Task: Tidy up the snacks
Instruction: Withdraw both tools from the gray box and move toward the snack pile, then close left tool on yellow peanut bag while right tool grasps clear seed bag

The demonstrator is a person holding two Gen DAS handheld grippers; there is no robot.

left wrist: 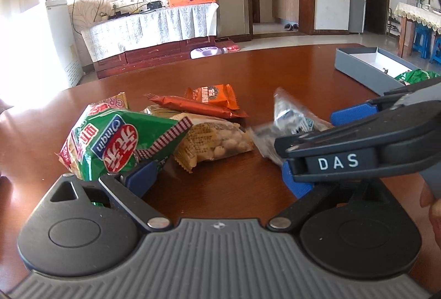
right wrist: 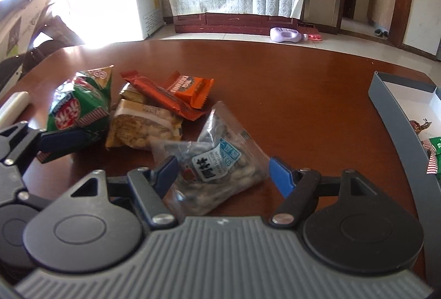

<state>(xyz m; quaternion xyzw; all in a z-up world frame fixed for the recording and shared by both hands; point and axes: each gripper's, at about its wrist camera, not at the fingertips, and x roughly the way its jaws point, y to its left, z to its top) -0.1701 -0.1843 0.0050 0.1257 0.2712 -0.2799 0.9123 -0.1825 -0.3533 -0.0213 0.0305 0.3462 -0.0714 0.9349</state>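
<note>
Several snacks lie in a pile on the brown table (right wrist: 289,83). A clear bag of seeds (right wrist: 220,158) lies between the wide-apart blue fingers of my right gripper (right wrist: 223,175), which is open; the pads do not visibly press it. In the left wrist view this clear bag (left wrist: 292,117) looks blurred. My left gripper (left wrist: 220,180) is open over bare table. The green bag (left wrist: 115,144) leans on the outside of its left finger (left wrist: 143,177). Behind lie a peanut packet (left wrist: 217,139), an orange bar (left wrist: 193,104) and an orange packet (left wrist: 212,96).
A grey open box (right wrist: 386,95) stands at the table's right; a green packet (right wrist: 435,150) and a small candy lie inside. My right gripper's black body (left wrist: 358,144) crosses the right of the left wrist view, with a hand behind it. A TV cabinet stands beyond the table.
</note>
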